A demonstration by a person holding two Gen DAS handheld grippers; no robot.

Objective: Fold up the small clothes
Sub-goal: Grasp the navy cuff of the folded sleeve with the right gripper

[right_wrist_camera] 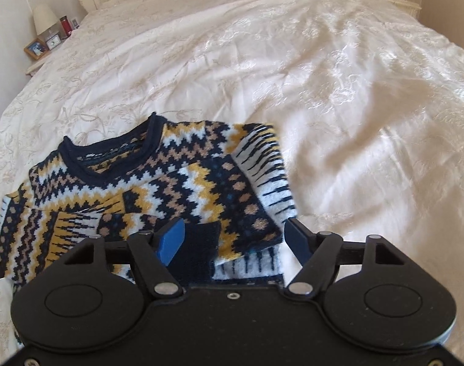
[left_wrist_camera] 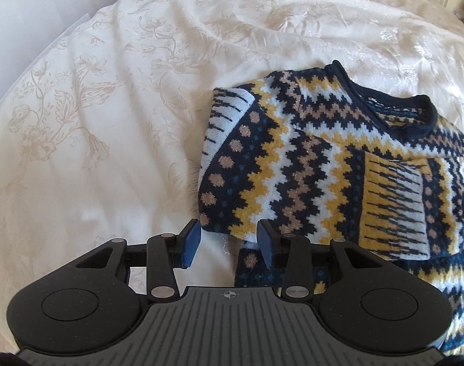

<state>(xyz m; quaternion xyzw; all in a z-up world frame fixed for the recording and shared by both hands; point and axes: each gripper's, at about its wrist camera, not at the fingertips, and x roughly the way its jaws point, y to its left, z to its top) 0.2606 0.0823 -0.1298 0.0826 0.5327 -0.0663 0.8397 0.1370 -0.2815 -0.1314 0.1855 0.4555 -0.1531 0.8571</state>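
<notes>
- Our sweater [left_wrist_camera: 308, 158] lies on a cream flowered bedspread [left_wrist_camera: 94, 106].
- Left gripper [left_wrist_camera: 229, 241] and right gripper [right_wrist_camera: 235, 241] both spread wide, holding nothing.
- Lamp [right_wrist_camera: 44, 18] on the nightstand [right_wrist_camera: 38, 61].

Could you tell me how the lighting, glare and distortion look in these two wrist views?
Left wrist view: soft daylight, bedspread nearly blown out, fisheye bending the bed's edge, sweater sharp. Right wrist view: sheen glare on the bedspread, dark vignette corners, sweater crisp, bedside lamp small and soft.

Bright soft daylight; sheen glare on bedspread [right_wrist_camera: 338, 61]; fisheye bending, dark vignette corners; sharp centre.
</notes>
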